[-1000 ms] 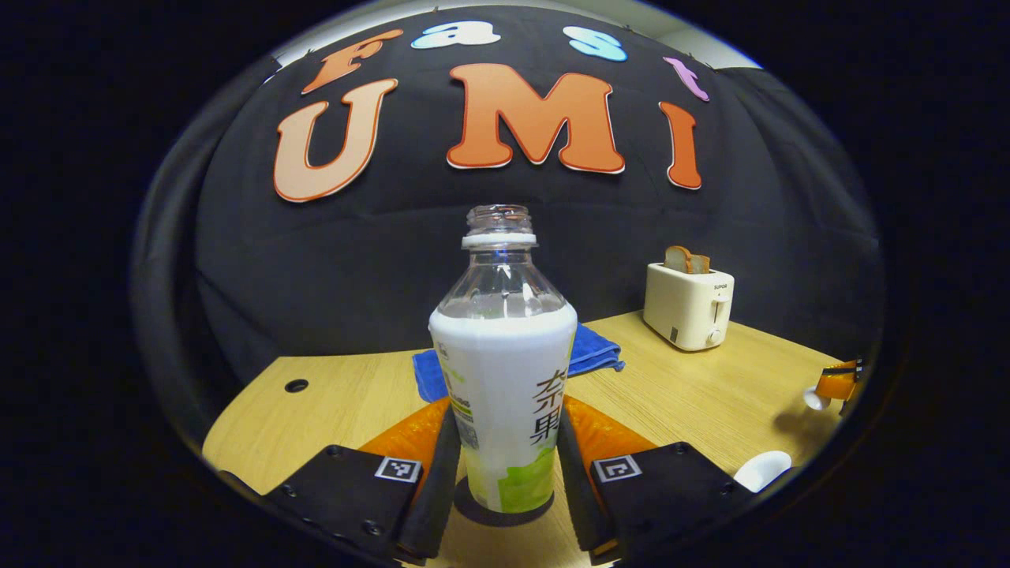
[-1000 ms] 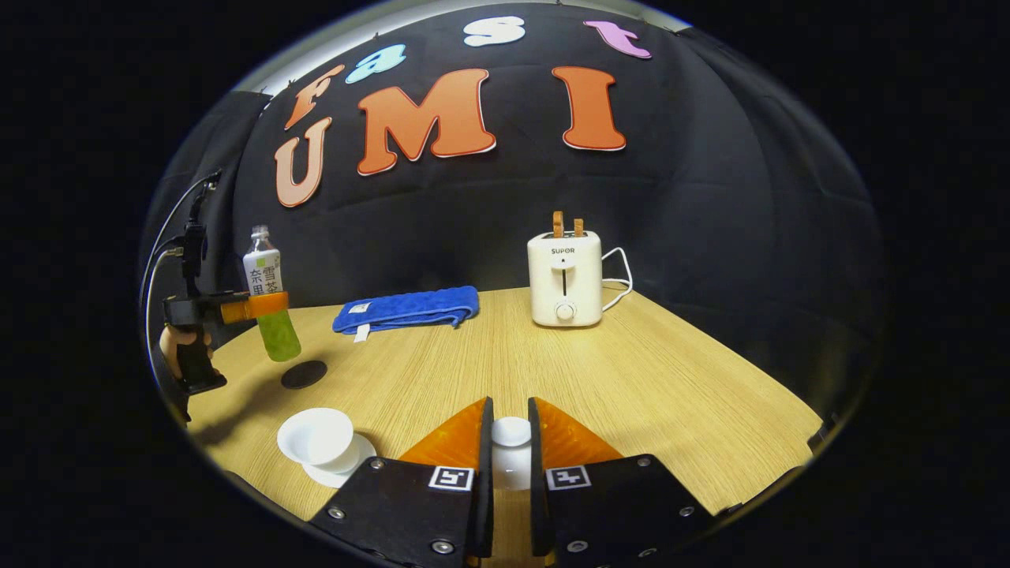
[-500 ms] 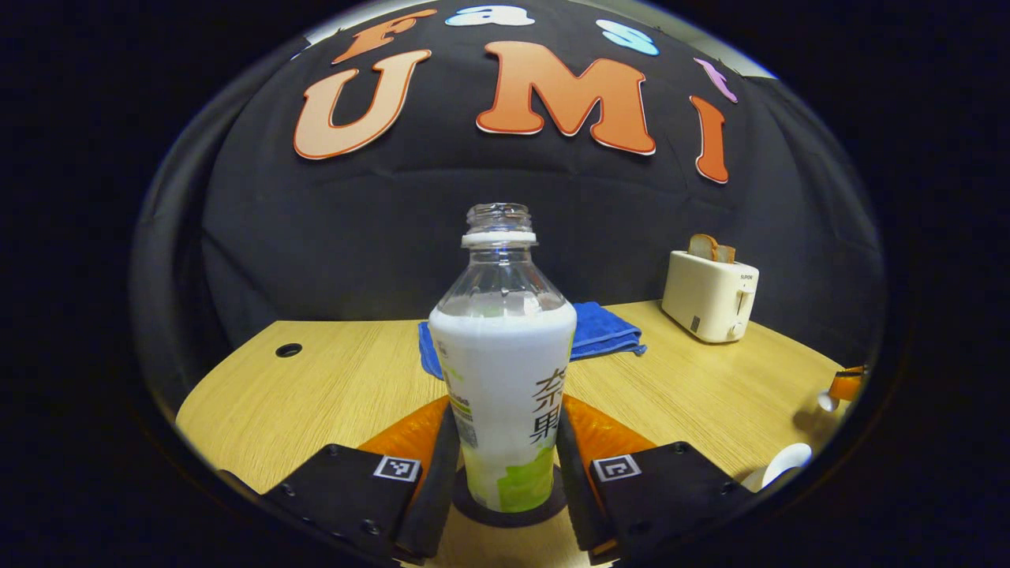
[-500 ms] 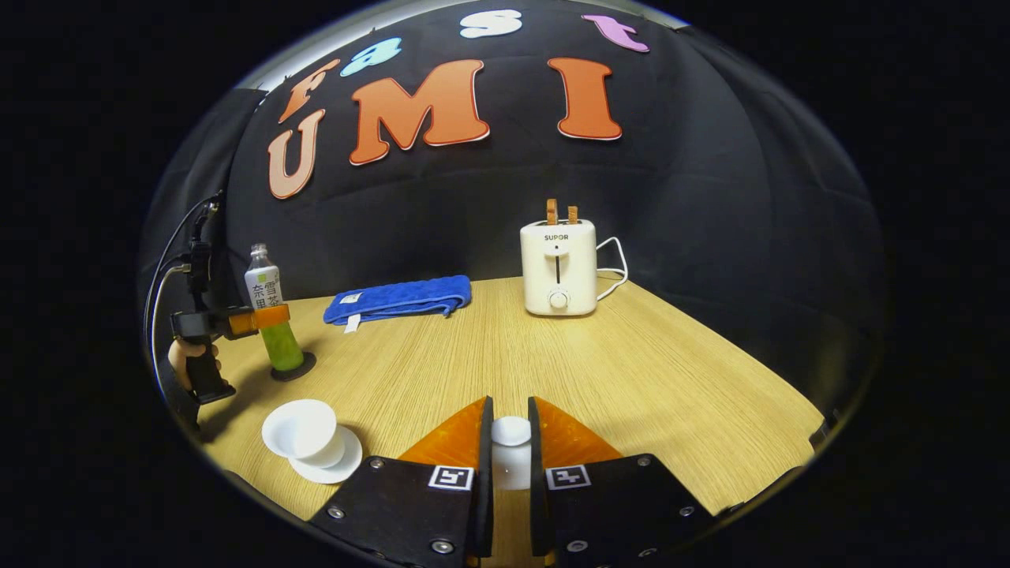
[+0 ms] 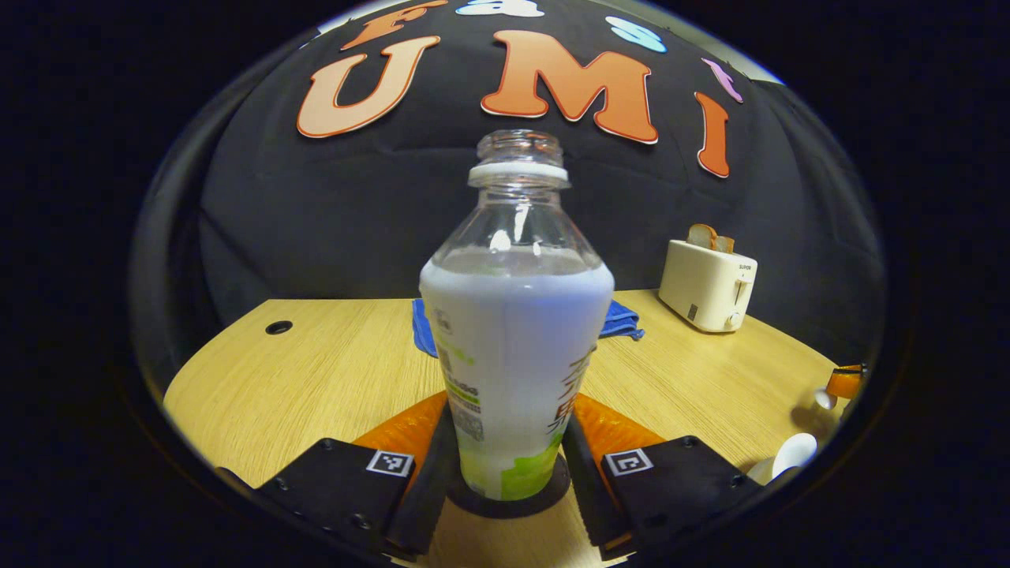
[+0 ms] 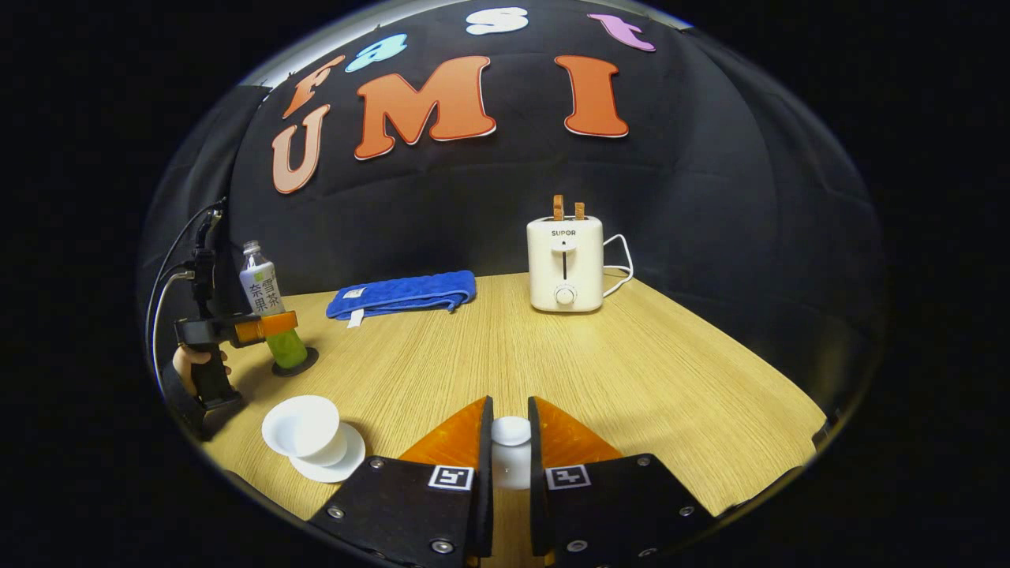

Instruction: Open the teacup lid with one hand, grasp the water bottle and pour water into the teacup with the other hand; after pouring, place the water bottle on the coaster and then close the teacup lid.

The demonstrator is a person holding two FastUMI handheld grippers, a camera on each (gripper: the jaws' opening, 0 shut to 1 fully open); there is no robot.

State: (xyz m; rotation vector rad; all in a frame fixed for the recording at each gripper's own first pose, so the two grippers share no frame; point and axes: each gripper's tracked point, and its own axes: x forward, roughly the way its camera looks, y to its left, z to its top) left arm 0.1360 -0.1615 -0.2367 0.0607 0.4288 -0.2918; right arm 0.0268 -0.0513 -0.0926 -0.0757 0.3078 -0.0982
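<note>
The left claw (image 5: 509, 465) flanks the uncapped water bottle (image 5: 517, 331) standing on the dark coaster (image 5: 505, 503) — contact unclear. The right claw (image 6: 510, 450) grips the teacup lid (image 6: 511, 432) above the worktop (image 6: 631, 371) — teacup (image 6: 304, 426) open.

Wooden table (image 6: 631, 379): towel (image 6: 402, 293), toaster (image 6: 565, 264), coaster (image 6: 296, 364)

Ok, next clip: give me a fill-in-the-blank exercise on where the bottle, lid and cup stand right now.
1. The water bottle stands upright on the dark ____.
2. The right gripper holds the white teacup ____ between its jaws.
3. The teacup sits uncovered on a white ____.
4. Behind the bottle on the table lies a folded ____ towel.

Missing words: coaster; lid; saucer; blue
</note>
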